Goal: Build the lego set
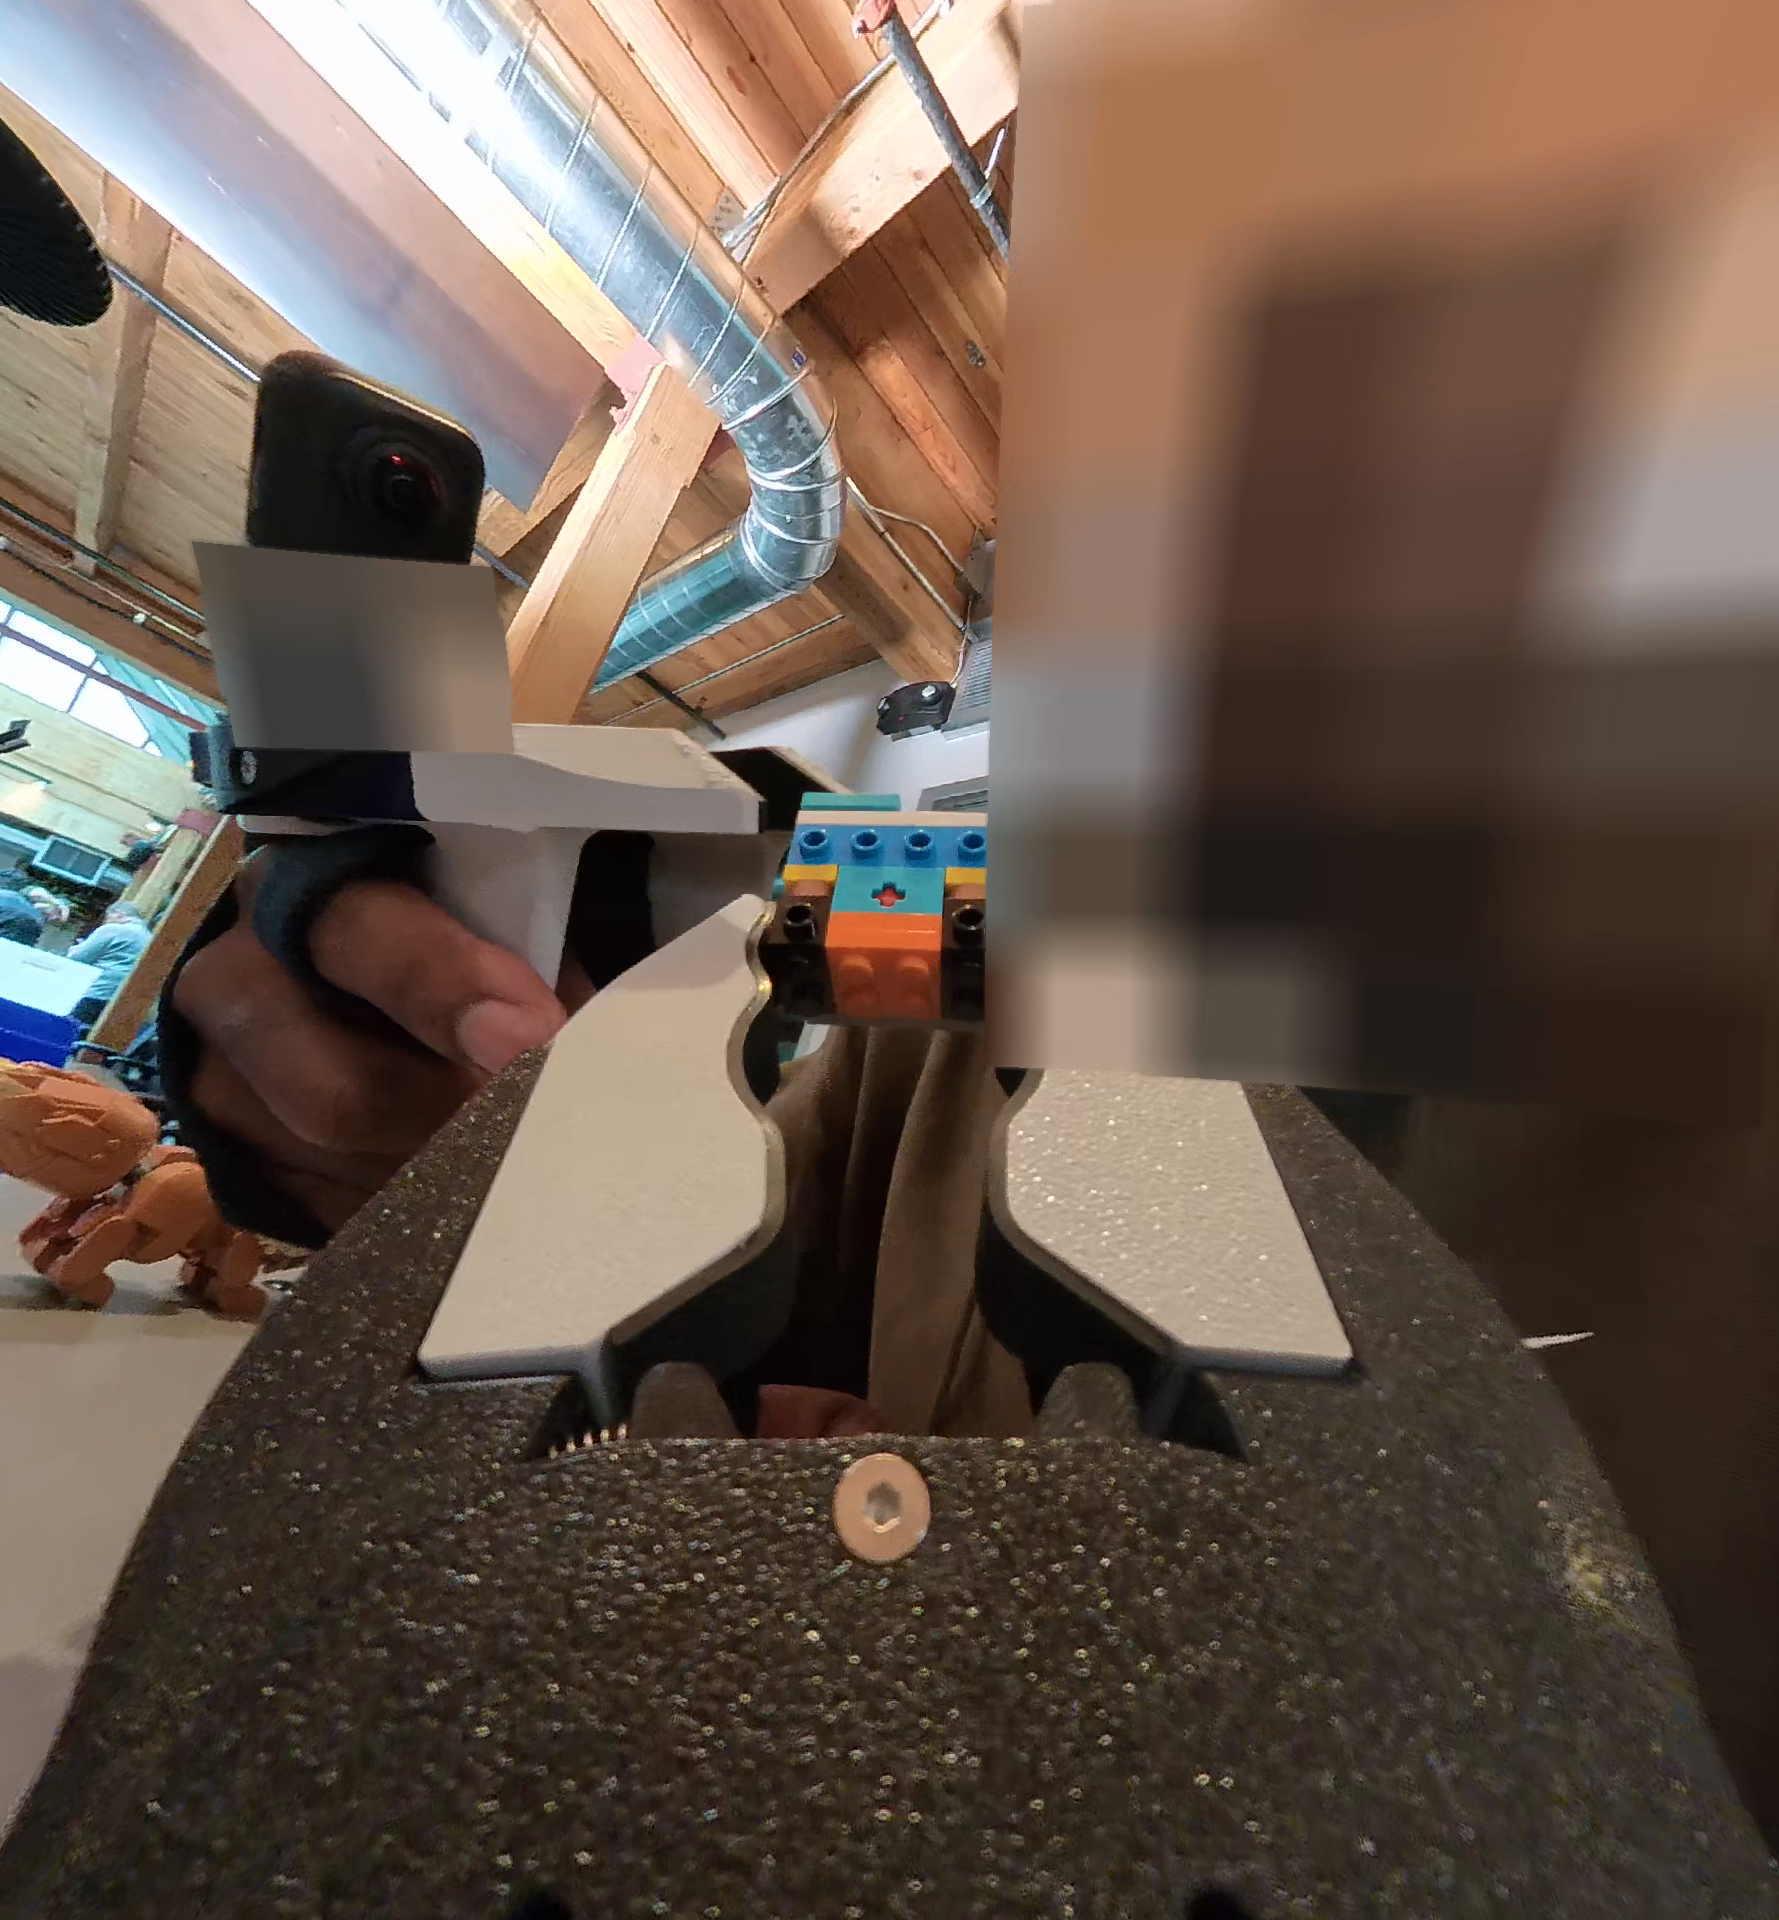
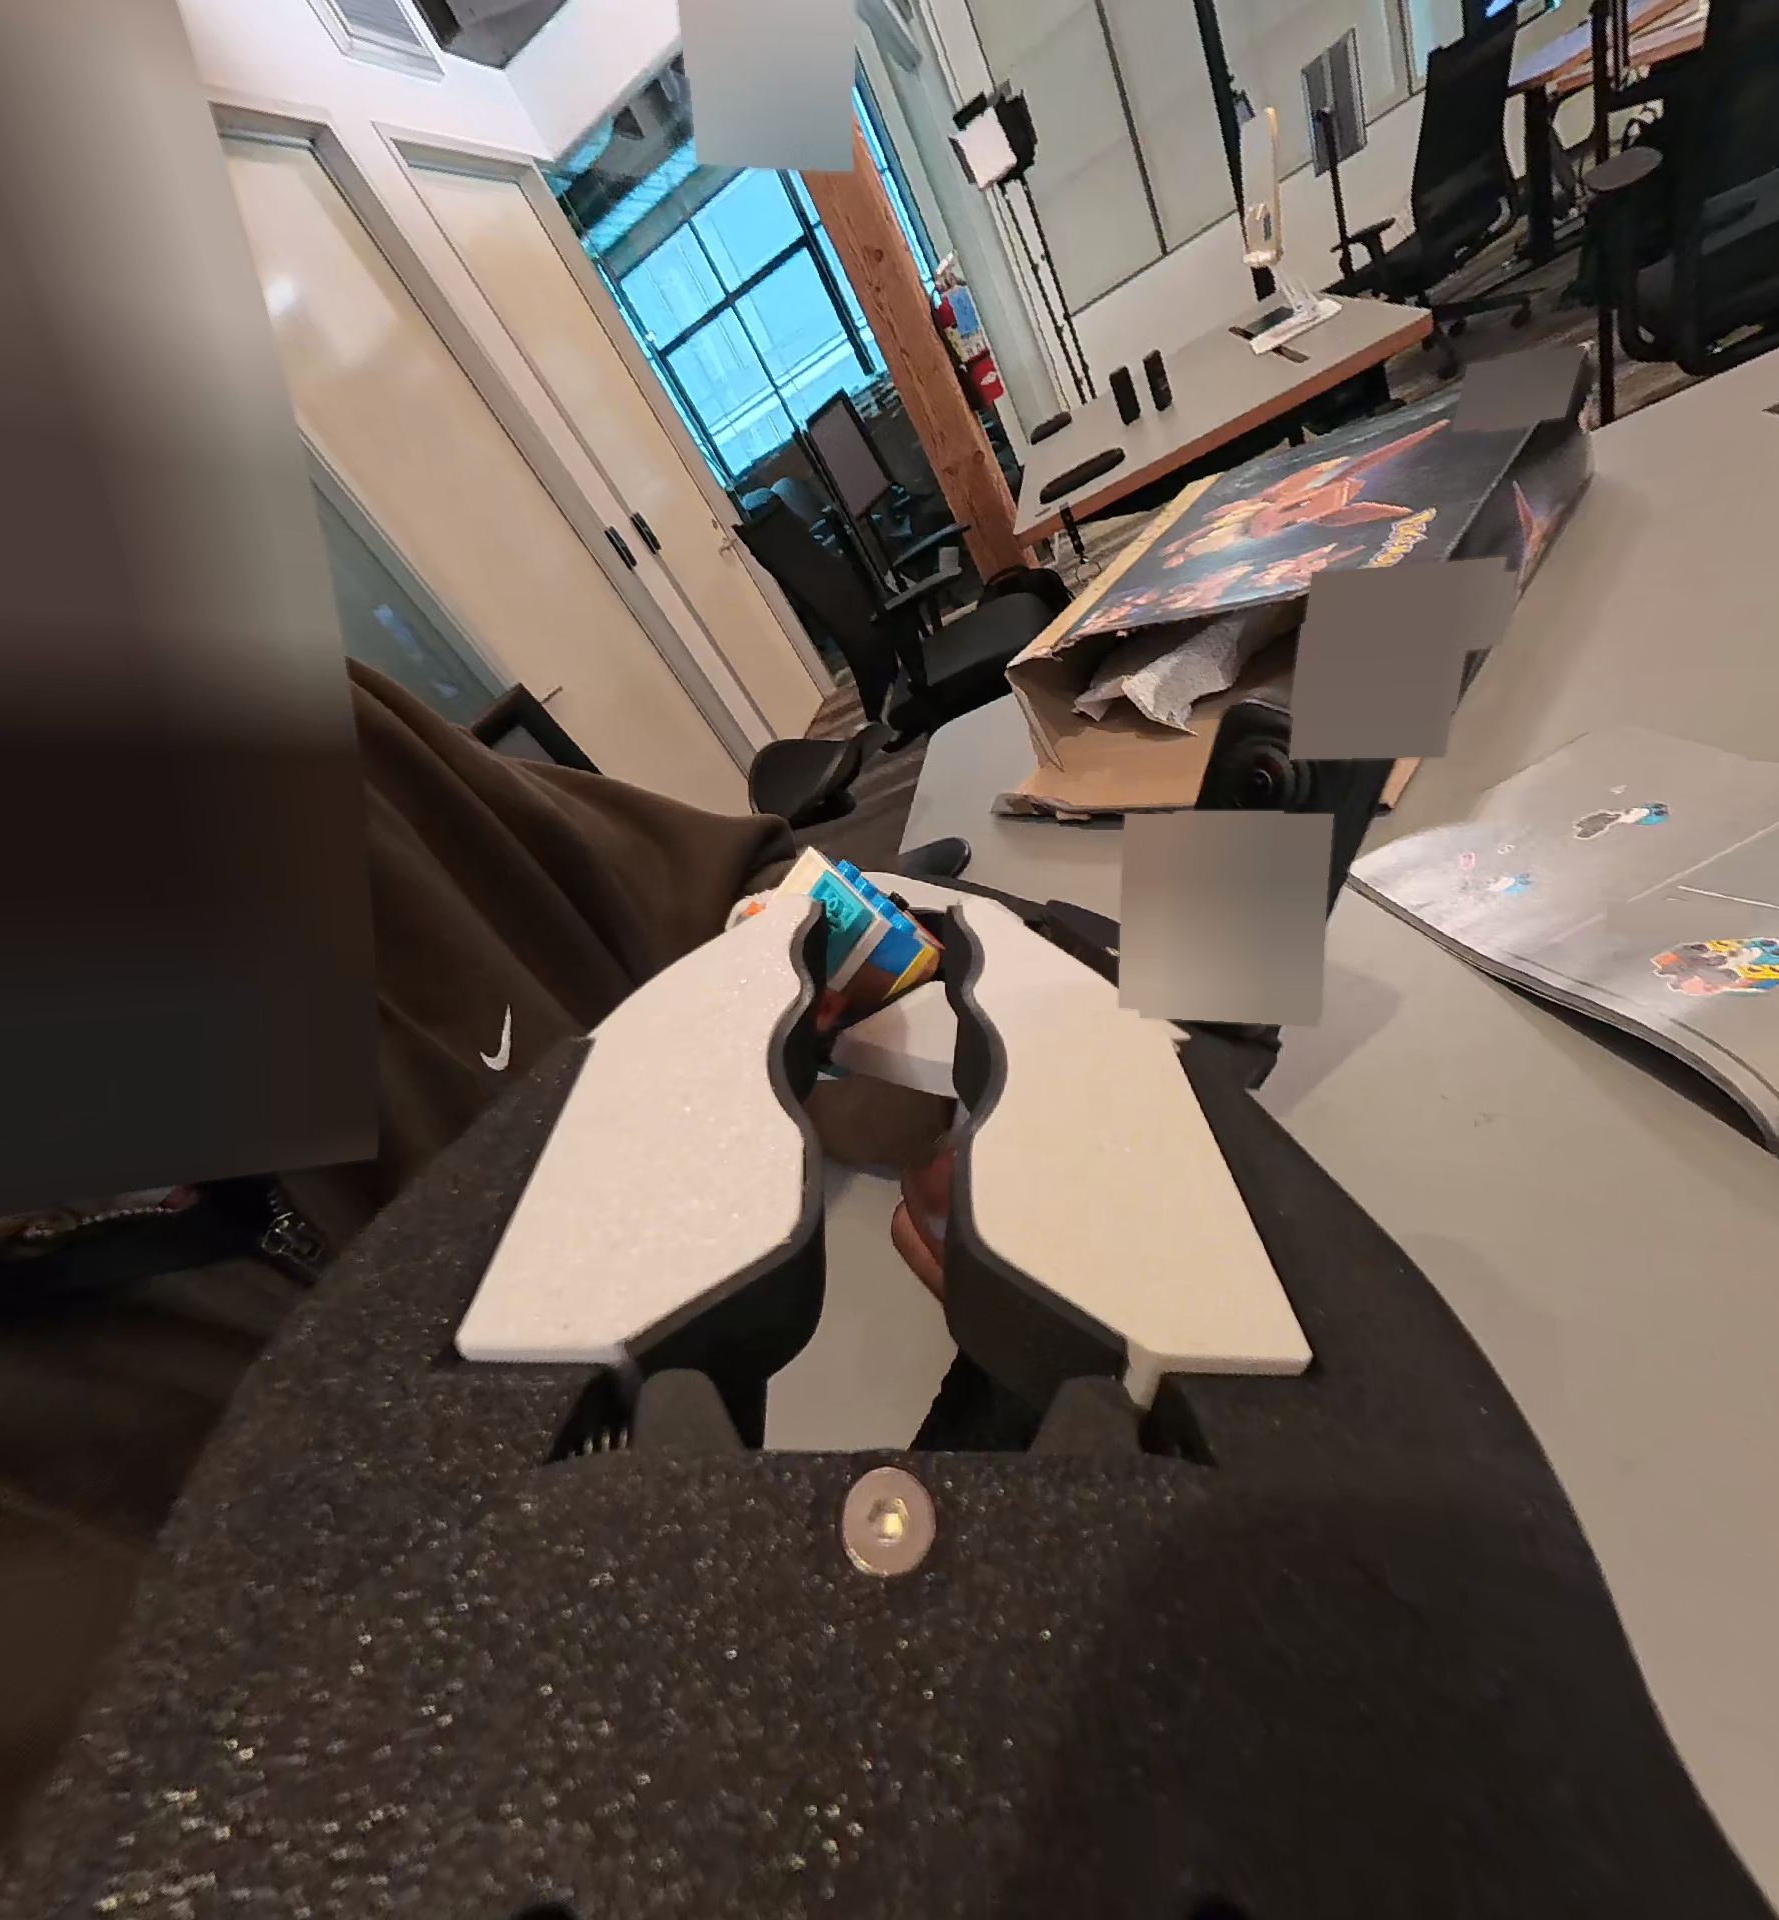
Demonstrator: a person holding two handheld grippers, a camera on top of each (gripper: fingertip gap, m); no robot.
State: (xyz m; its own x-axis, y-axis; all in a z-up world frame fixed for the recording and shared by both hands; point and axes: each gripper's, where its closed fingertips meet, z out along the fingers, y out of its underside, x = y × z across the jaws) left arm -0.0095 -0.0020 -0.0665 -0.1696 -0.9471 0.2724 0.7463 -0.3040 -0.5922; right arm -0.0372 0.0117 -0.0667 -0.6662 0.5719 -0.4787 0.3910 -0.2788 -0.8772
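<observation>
Left wrist view: left gripper [image 1: 880,1029] fingers apart, tips at the lego build's [image 1: 880,920] lower edge, right tip hidden by a blur patch, so whether they touch it is unclear. Right gripper [image 1: 760,831] comes in from 9 o'clock, gloved hand [image 1: 345,1039] on its handle. Brown brick animal [image 1: 126,1195] on the table [image 1: 85,1455] at 8 o'clock. Right wrist view: right gripper clamps the build at its tips. Opened set box [image 2: 1280,561] at 2 o'clock, instruction booklet [image 2: 1643,935] at 3 o'clock, cut off.
</observation>
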